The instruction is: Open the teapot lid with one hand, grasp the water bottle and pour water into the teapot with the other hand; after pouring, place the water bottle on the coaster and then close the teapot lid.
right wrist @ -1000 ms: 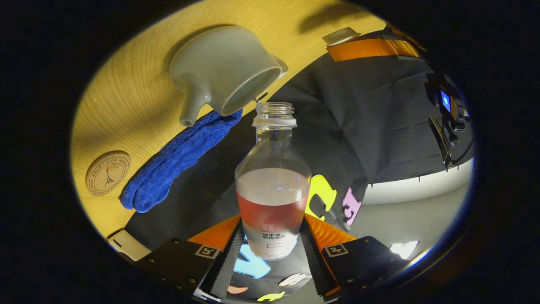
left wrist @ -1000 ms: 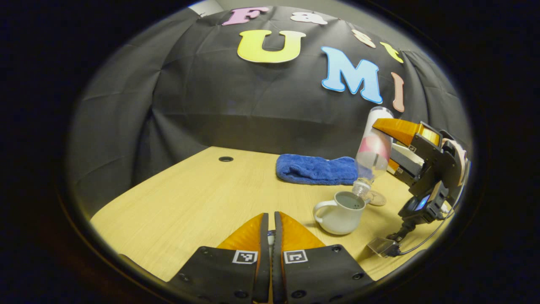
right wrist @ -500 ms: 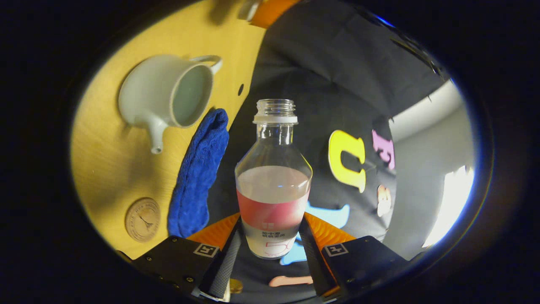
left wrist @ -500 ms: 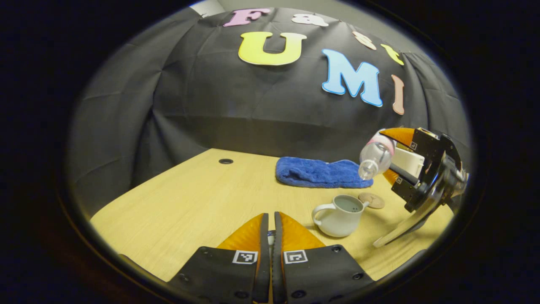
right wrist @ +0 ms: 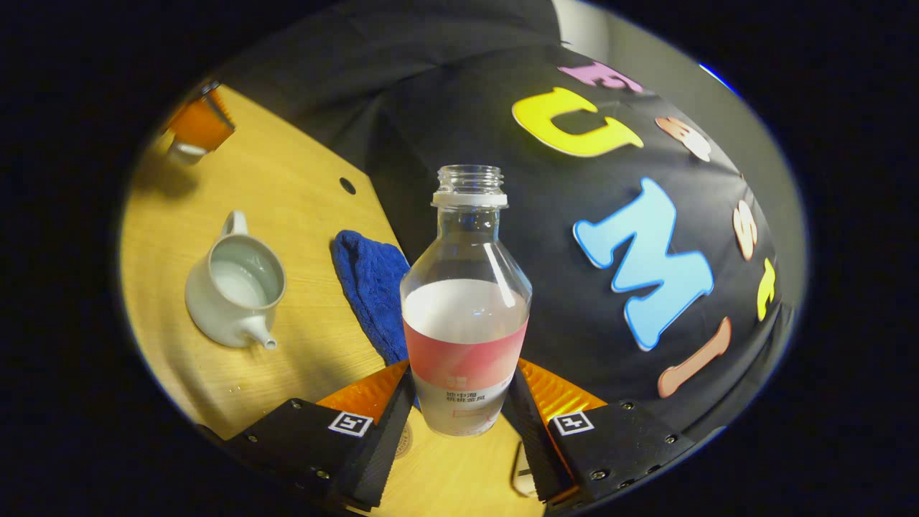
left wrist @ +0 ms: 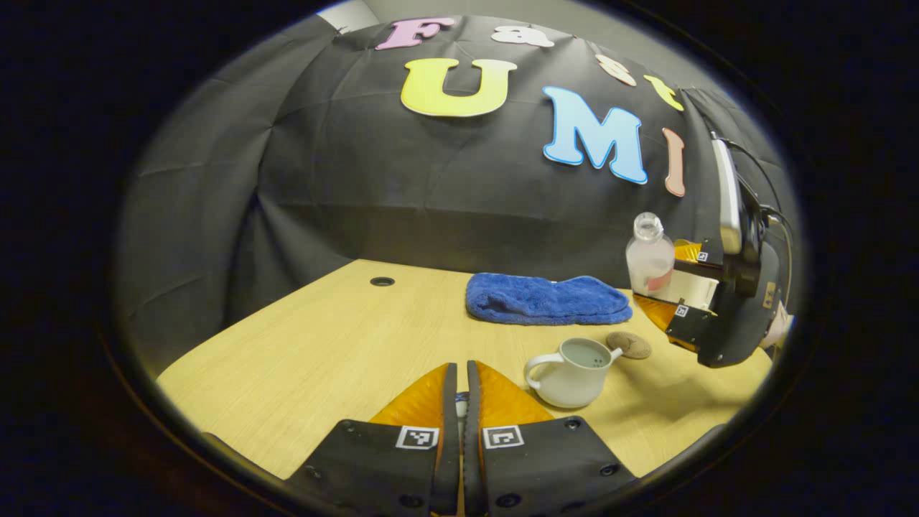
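Note:
The white teapot [left wrist: 571, 373] stands lidless on the table with water in it, also seen in the right gripper view as the teapot [right wrist: 233, 291]. My right gripper [right wrist: 467, 402] is shut on the clear water bottle [right wrist: 467, 309], which is upright, uncapped and about half full. In the left gripper view the bottle [left wrist: 650, 262] hangs right of the teapot, above and behind the round cork coaster [left wrist: 629, 345]. My left gripper [left wrist: 459, 366] is shut; the far view shows this left gripper [right wrist: 194, 133] holding the white teapot lid [right wrist: 188, 152] above the table.
A folded blue towel [left wrist: 549, 299] lies behind the teapot near the cloth wall, also in view as the towel [right wrist: 370, 287]. A small dark hole [left wrist: 382, 281] marks the wooden table [left wrist: 323, 345] at the back left. A few water drops lie beside the teapot.
The bottle has swung from mouth-down over the teapot to upright and has drawn away to the right, toward the coaster. The left gripper has barely moved.

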The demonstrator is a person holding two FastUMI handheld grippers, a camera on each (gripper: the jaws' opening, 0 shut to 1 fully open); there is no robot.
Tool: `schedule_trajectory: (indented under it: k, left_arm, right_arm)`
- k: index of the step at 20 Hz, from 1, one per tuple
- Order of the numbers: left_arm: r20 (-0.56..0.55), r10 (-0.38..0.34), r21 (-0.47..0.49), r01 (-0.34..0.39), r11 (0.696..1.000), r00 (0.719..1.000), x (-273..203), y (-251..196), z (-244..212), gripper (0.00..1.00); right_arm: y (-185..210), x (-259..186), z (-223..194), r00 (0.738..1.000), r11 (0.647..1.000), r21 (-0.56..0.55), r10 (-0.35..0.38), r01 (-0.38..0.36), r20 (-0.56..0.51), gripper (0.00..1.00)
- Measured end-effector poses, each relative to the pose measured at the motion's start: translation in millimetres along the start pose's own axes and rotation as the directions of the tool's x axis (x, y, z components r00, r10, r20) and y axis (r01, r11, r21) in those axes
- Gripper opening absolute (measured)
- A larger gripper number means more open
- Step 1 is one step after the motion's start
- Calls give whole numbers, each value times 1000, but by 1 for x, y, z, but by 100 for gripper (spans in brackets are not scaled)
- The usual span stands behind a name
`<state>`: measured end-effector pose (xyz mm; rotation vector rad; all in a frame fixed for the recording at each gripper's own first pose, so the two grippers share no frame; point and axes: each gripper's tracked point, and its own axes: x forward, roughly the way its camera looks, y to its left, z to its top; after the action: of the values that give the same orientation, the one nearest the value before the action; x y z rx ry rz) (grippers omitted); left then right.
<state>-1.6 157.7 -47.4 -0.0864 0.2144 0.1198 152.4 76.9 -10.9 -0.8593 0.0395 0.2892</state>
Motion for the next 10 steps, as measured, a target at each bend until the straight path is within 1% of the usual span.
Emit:
schedule_trajectory:
  k: [1,3,5,7,10]
  left_arm:
    - [0,-1,1,1,1000,1000,0,-1,0,9]
    - [4,-4,4,4,1000,1000,0,-3,1,9]
    - [8,-6,5,6,1000,1000,-1,-5,3,10]
    - [12,-11,4,11,1000,1000,-1,-7,5,9]
    - [17,-16,6,16,1000,1000,-1,-10,8,9]
  right_arm:
    - [-2,3,-3,1000,996,86,18,-17,-11,76]
    - [-10,7,-4,998,970,239,49,-41,-29,76]
    - [-15,11,-9,997,931,362,69,-50,-40,76]
    - [-14,14,-21,994,884,464,92,-56,-55,76]
    - [-11,17,-33,990,818,571,128,-68,-65,76]
